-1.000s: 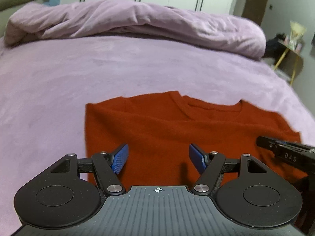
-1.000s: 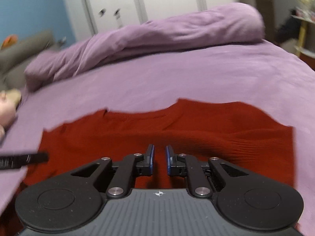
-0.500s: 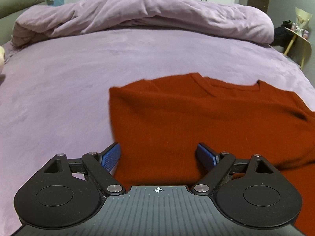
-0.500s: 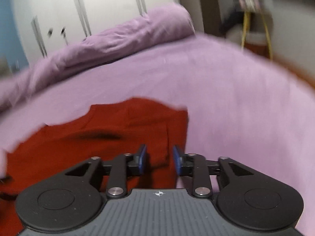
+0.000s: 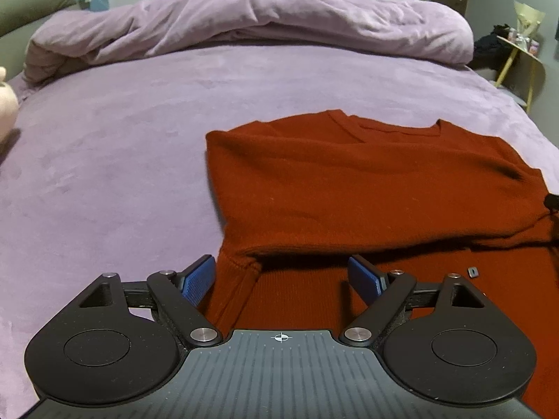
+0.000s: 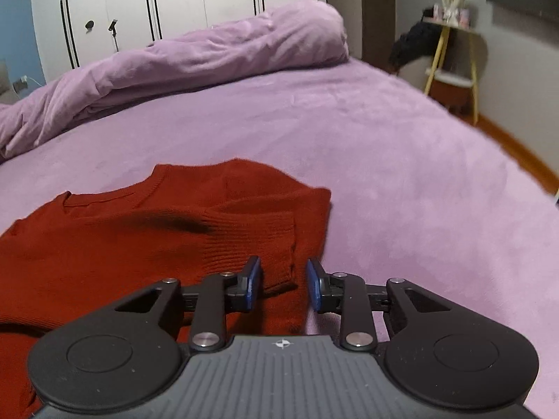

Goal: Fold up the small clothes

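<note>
A rust-red knit sweater [image 5: 349, 188] lies flat on the lilac bed cover [image 5: 104, 174], neckline to the far side, with its sleeves folded in over the body. My left gripper [image 5: 283, 276] is open wide over the sweater's near left edge, straddling a folded seam without touching it. In the right wrist view the sweater [image 6: 122, 244] fills the lower left. My right gripper [image 6: 283, 281] sits at its right edge. The ribbed sleeve cuff [image 6: 276, 244] lies between the narrowly parted pads, which are closing and do not press on it.
A rumpled lilac duvet [image 5: 262, 24] is heaped along the far side of the bed. A yellow-legged side table [image 6: 450, 52] stands off the bed's right side by the wooden floor. A pale plush toy [image 5: 5, 104] sits at the left edge. White wardrobe doors [image 6: 174, 3] stand behind.
The left gripper slid left to the sweater's left edge and its jaws widened. The right gripper swung right to the sweater's right edge and its jaws parted from nearly shut.
</note>
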Action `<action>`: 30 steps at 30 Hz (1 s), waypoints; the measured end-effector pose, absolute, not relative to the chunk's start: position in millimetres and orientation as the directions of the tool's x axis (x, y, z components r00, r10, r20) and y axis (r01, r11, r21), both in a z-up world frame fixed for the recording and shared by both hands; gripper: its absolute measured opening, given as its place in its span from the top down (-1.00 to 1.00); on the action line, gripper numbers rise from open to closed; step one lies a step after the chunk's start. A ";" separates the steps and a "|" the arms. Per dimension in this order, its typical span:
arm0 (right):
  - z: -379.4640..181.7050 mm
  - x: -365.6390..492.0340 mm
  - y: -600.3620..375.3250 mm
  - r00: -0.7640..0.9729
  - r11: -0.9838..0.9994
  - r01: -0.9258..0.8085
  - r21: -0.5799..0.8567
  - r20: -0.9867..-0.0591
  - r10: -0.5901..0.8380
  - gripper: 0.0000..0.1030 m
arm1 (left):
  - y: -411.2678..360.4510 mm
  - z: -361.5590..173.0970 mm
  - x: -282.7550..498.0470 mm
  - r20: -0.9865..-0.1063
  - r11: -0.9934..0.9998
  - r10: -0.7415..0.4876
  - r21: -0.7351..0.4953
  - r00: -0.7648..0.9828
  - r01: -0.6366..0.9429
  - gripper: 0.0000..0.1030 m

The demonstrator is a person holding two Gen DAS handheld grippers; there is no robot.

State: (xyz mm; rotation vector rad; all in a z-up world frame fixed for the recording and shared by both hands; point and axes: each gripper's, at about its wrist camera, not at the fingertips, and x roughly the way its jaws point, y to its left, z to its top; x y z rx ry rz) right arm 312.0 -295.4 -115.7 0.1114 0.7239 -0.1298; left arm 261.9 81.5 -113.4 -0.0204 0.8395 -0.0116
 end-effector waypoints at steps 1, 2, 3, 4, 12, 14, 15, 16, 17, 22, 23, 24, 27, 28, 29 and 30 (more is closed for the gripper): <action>-113.4 310.4 -292.2 0.746 0.986 0.161 0.042 -0.659 -0.094 0.47 | 82.0 -113.1 260.0 -0.744 1.000 -0.018 -0.022 0.668 0.002 -0.70; -111.9 308.5 -291.3 0.754 0.988 0.146 0.056 -0.652 -0.075 0.47 | 83.0 -113.1 257.7 -0.744 1.000 -0.020 -0.026 0.668 0.001 -0.70; -112.1 308.9 -291.5 0.753 0.988 0.133 0.074 -0.655 -0.053 0.46 | 84.4 -113.6 255.3 -0.746 0.999 -0.022 -0.032 0.665 -0.003 -0.70; -114.1 309.6 -290.8 0.745 0.989 0.126 0.079 -0.666 -0.041 0.47 | 85.7 -114.1 253.7 -0.750 0.999 -0.024 -0.037 0.661 -0.005 -0.70; -117.7 307.4 -309.8 0.760 0.968 0.136 0.209 -0.649 0.033 0.71 | 89.3 -117.6 238.1 -0.760 0.999 -0.024 -0.035 0.650 -0.003 -0.70; -115.9 304.4 -310.6 0.775 0.970 0.124 0.209 -0.630 0.037 0.87 | 90.0 -117.2 234.9 -0.760 0.999 -0.028 -0.039 0.649 -0.003 -0.70; -115.6 304.1 -312.1 0.777 0.969 0.124 0.214 -0.629 0.040 0.87 | 90.6 -117.0 233.7 -0.762 0.999 -0.030 -0.041 0.647 -0.003 -0.70; -116.4 304.5 -314.9 0.773 0.965 0.133 0.224 -0.634 0.040 0.86 | 91.5 -117.1 232.2 -0.763 0.999 -0.033 -0.045 0.645 -0.002 -0.70; -117.9 305.2 -317.9 0.767 0.960 0.145 0.239 -0.640 0.044 0.84 | 92.4 -116.9 230.6 -0.766 0.999 -0.034 -0.048 0.642 -0.004 -0.70; -124.3 307.9 -333.3 0.741 0.907 0.188 0.376 -0.660 0.120 0.60 | 98.6 -113.5 219.9 -0.773 0.996 -0.058 -0.086 0.632 -0.014 -0.70; -124.9 308.9 -334.5 0.737 0.898 0.188 0.399 -0.661 0.140 0.60 | 99.6 -112.7 217.5 -0.774 0.996 -0.061 -0.091 0.630 -0.015 -0.70; -125.6 309.8 -335.0 0.735 0.891 0.187 0.413 -0.661 0.152 0.60 | 100.5 -112.1 214.9 -0.775 0.995 -0.063 -0.094 0.628 -0.017 -0.70; -126.2 313.7 -332.4 0.726 0.895 0.183 0.406 -0.670 0.155 0.95 | 101.7 -112.2 209.1 -0.783 0.996 -0.053 -0.085 0.620 -0.022 -0.70; -124.1 313.8 -330.4 0.728 0.905 0.172 0.390 -0.669 0.151 0.97 | 101.8 -112.1 207.5 -0.785 0.997 -0.045 -0.078 0.618 -0.027 -0.70; -119.6 312.2 -329.7 0.738 0.911 0.157 0.382 -0.658 0.149 0.98 | 102.6 -111.5 205.1 -0.786 0.997 -0.038 -0.072 0.617 -0.030 -0.70; -113.9 308.7 -332.0 0.758 0.909 0.156 0.387 -0.637 0.141 0.98 | 104.0 -111.0 202.9 -0.785 0.997 -0.036 -0.071 0.618 -0.033 -0.70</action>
